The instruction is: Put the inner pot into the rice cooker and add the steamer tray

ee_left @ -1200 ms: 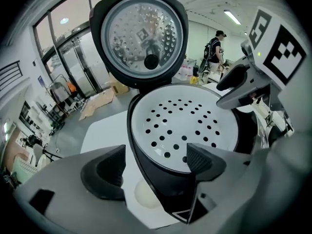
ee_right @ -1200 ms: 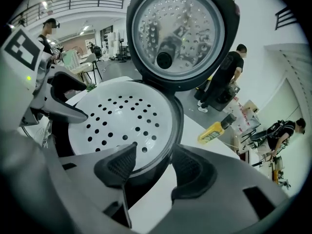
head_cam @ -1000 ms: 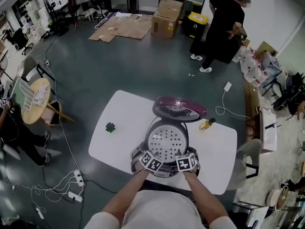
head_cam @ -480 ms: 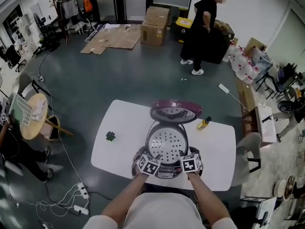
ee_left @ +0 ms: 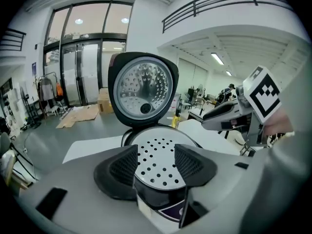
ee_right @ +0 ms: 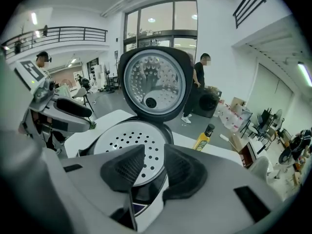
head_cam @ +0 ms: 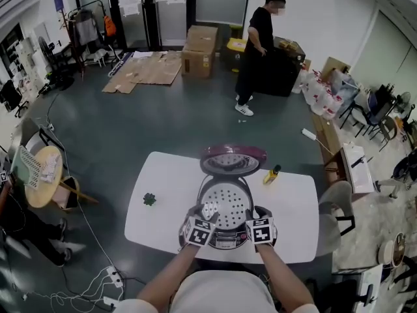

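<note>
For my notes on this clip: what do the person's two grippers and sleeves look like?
Both the left gripper and right gripper have pale grey moulded bodies and a two-jaw claw with black ribbed pads. Each carries a white cube printed with black square markers. The person wears a light short-sleeved top.

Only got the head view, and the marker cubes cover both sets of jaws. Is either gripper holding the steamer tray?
Observer: No. The left gripper has empty jaws; they have just been closing, with the steamer tray lying beyond them in the rice cooker.
Operator: Right one?
Observer: The right gripper is empty too; its jaws have just been closing, to a narrower gap than the left's.
Operator: Lid?
Observer: The lid stands upright behind the tray, its perforated inner plate facing both grippers.
</note>
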Demonstrator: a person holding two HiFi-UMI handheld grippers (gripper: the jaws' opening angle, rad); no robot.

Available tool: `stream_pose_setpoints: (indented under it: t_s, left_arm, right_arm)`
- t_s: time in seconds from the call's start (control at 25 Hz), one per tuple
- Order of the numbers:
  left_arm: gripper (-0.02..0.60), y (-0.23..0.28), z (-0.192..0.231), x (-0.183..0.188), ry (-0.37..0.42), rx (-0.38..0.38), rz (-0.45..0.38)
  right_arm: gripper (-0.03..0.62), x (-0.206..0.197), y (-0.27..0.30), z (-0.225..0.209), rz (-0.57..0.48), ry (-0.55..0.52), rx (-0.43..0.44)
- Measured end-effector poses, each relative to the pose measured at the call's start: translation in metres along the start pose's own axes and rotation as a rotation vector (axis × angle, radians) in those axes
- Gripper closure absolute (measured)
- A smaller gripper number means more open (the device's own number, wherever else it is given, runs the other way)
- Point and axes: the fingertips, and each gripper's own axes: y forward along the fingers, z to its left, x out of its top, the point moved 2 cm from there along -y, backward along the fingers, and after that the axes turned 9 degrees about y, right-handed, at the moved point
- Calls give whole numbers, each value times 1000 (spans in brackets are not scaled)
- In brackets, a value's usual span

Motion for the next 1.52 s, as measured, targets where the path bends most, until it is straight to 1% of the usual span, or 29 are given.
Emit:
stream_pose_setpoints:
  t_s: [0.28,0.48,0.64,0.8,1.0,1.24,1.36,1.52]
  left_arm:
    - [381,-23,-15,17,-23,17,-55]
    - [424,-44,-31,27,-51,46,-93]
    - [464,-63,-53,37,-68,74,-126]
    - [485,-80,-70,45,-83,101,-169]
    - [509,-108,-94,54,-90,137,-210]
    - [546,-134,-105,50,-115,176,-248]
    - [556,-145,-107,50,-125,176,-260]
    - [568,-158,-111,52,-99,139,-291]
  right_arm:
    - [482,13,-36,-5,-82,3,49]
    - [533,25,-74,-10,-164,-5,119]
    - [560,32,-108,-18,-221,-15,164]
    - [569,36,-135,-25,-261,-21,196]
    - [577,28,-168,-33,-297,-33,231]
    - [582,24,-196,-24,-335,-28,300]
    - [582,25,-204,-18,-357,-41,310]
    - [582,26,-215,-13,-380,-37,311]
